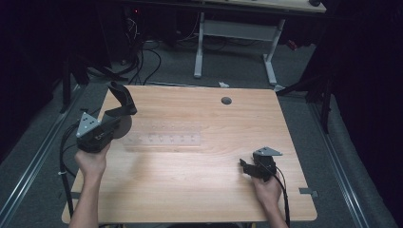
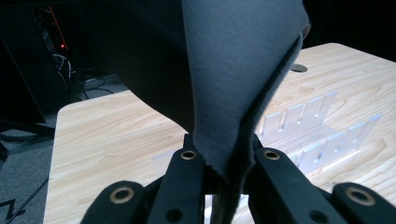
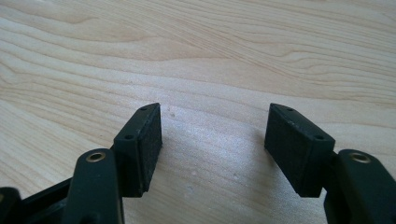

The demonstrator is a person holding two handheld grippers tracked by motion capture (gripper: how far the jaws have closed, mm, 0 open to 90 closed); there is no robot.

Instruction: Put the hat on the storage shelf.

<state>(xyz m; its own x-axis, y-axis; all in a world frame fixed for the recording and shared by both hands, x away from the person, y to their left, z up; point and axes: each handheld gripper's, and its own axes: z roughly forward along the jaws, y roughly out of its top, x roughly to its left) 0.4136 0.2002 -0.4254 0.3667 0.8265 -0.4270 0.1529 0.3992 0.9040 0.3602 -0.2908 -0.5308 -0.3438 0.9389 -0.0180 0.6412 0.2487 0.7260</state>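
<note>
**A:** Where is the left gripper (image 1: 110,124)?

**B:** Over the left part of the wooden bench (image 1: 199,190), held up in the person's left hand (image 1: 91,160). Its jaws are clenched on a folded piece of grey felt-like cloth (image 2: 243,74). In the left gripper view the cloth rises straight up from between the jaws, its two layers pressed together at the bottom and opening a little higher up.

**A:** Is the cloth touching the bench?

**B:** From the high view it looks lifted clear, a dark curl of it standing above the gripper. I cannot tell about its lowest edge.

**A:** What lies beside it?

**B:** A clear plastic rack (image 1: 164,139) with a row of upright slotted dividers, lying flat on the bench just to the right of the left gripper. In the left gripper view it sits beyond the cloth.

**A:** And the right gripper (image 1: 246,167)?

**B:** Low at the bench's right front, in the right hand (image 1: 268,190). Its jaws are spread wide with nothing between them, bare wood showing in the gap.

**A:** Anything else?

**B:** A round cable hole (image 1: 226,100) near the bench's far edge.
</note>
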